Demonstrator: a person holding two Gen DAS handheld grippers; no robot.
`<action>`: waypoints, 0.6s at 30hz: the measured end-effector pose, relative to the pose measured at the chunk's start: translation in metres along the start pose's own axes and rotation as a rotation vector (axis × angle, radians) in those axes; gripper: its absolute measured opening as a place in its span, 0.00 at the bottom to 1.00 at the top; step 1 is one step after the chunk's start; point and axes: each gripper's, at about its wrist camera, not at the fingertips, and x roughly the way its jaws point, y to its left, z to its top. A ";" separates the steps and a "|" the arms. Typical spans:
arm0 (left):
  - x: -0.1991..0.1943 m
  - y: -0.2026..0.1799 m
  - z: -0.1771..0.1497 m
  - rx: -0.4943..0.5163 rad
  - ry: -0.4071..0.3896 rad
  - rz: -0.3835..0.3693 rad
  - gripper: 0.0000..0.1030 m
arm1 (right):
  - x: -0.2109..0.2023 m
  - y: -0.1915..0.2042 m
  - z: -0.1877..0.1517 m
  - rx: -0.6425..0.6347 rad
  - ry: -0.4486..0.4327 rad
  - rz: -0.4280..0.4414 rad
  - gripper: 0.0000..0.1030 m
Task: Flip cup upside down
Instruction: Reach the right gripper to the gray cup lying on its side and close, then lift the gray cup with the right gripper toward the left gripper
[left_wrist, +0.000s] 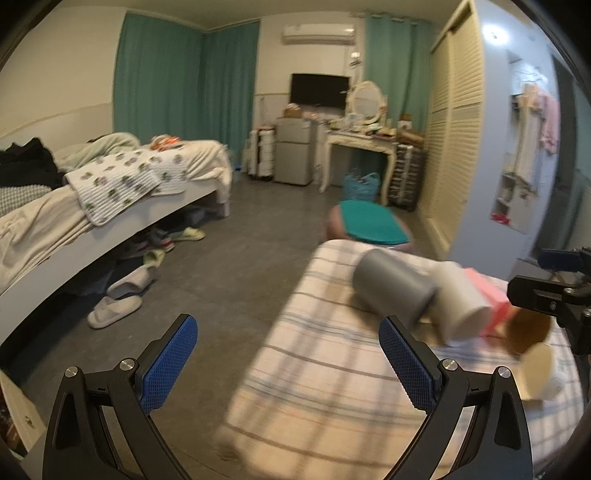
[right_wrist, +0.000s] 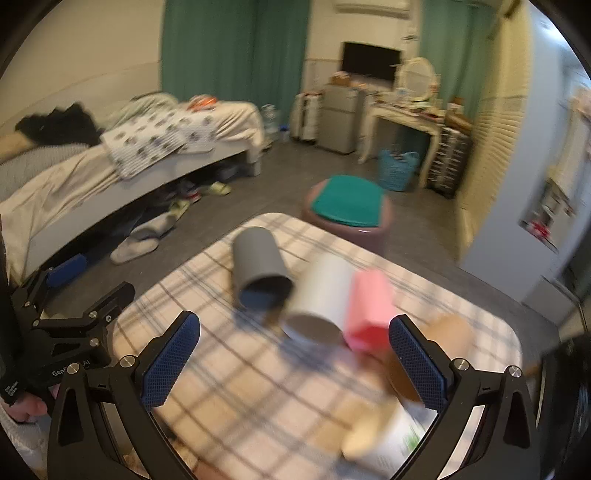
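Note:
Several cups lie on their sides in a row on the checked tablecloth (right_wrist: 229, 373): a grey cup (right_wrist: 260, 269), a white cup (right_wrist: 321, 299), a pink cup (right_wrist: 367, 306) and a brown cup (right_wrist: 448, 328). In the left wrist view the grey cup (left_wrist: 393, 284), white cup (left_wrist: 461, 306) and pink cup (left_wrist: 487, 299) lie ahead and right of my open, empty left gripper (left_wrist: 288, 365). My right gripper (right_wrist: 295, 362) is open and empty, just in front of the white and pink cups. The left gripper (right_wrist: 70, 291) shows at the table's left edge. The view is blurred.
A paper cup (right_wrist: 376, 432) lies near the table's front right. A purple bin with a teal lid (right_wrist: 347, 206) stands behind the table. A bed (left_wrist: 92, 199) is at the left with slippers (left_wrist: 114, 310) on the floor. A wardrobe (left_wrist: 454, 122) is at the right.

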 end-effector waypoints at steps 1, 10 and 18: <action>0.007 0.005 0.002 -0.007 0.009 0.015 0.99 | 0.018 0.004 0.010 -0.021 0.019 0.015 1.00; 0.060 0.031 0.012 -0.025 0.061 0.080 0.99 | 0.137 0.041 0.050 -0.209 0.162 0.084 0.97; 0.079 0.033 0.005 -0.023 0.102 0.081 0.99 | 0.190 0.040 0.043 -0.235 0.262 0.070 0.86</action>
